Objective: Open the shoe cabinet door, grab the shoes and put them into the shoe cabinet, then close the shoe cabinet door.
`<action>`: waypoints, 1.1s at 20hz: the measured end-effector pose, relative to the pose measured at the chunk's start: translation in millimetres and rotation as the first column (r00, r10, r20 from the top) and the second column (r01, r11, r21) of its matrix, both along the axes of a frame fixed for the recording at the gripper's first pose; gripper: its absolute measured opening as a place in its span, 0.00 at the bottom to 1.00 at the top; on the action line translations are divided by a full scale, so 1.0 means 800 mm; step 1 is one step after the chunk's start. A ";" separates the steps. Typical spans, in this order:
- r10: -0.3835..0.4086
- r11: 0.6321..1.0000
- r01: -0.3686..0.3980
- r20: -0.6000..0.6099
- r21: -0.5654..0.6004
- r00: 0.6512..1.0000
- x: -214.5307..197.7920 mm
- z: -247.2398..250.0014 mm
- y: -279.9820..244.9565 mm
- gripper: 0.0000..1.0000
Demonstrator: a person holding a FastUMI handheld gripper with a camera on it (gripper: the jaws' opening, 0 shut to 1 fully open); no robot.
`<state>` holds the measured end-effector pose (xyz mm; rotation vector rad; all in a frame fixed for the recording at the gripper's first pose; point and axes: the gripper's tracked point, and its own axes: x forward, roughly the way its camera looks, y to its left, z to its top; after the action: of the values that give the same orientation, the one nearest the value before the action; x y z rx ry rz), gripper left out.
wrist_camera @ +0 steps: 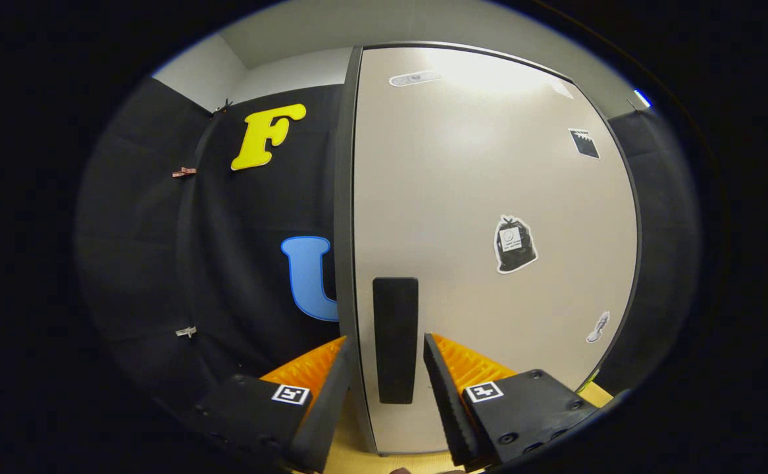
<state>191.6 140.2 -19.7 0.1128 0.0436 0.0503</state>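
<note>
A: Where is the tall pale-beige flat-panel shoe cabinet door?

B: Dead ahead at twelve o'clock, upright and close. Its dark-grey left edge runs down to just inside the left finger of the tongs.

A: And the handle?

B: A black upright rectangular handle sits low on the door near that left edge, at twelve o'clock between the two fingers.

A: What are the tongs doing?

B: They stand apart, one finger on each side of the handle with a gap showing on both sides. I cannot tell whether either touches the door.

A: Anything on the door?

B: A black bag-shaped sticker at two o'clock from the handle, a small dark square sticker higher at one o'clock, and a small pale sticker at three o'clock.

A: Below?

B: A light wooden surface at six o'clock, under the door's bottom edge.
</note>
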 end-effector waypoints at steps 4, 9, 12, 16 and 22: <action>-0.056 0.998 0.056 0.011 0.004 0.998 0.012 -0.003 -0.004 0.68; -0.067 0.996 0.069 -0.032 0.049 0.997 0.031 -0.019 -0.013 0.44; -0.072 0.997 0.072 -0.012 -0.027 0.997 0.023 -0.010 -0.014 0.36; -0.053 0.998 0.052 -0.047 -0.026 0.997 0.019 -0.013 -0.013 0.28; -0.002 1.000 0.002 -0.032 -0.006 0.999 -0.009 -0.008 -0.017 0.20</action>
<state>184.2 126.8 -25.8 0.1077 0.0758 0.0460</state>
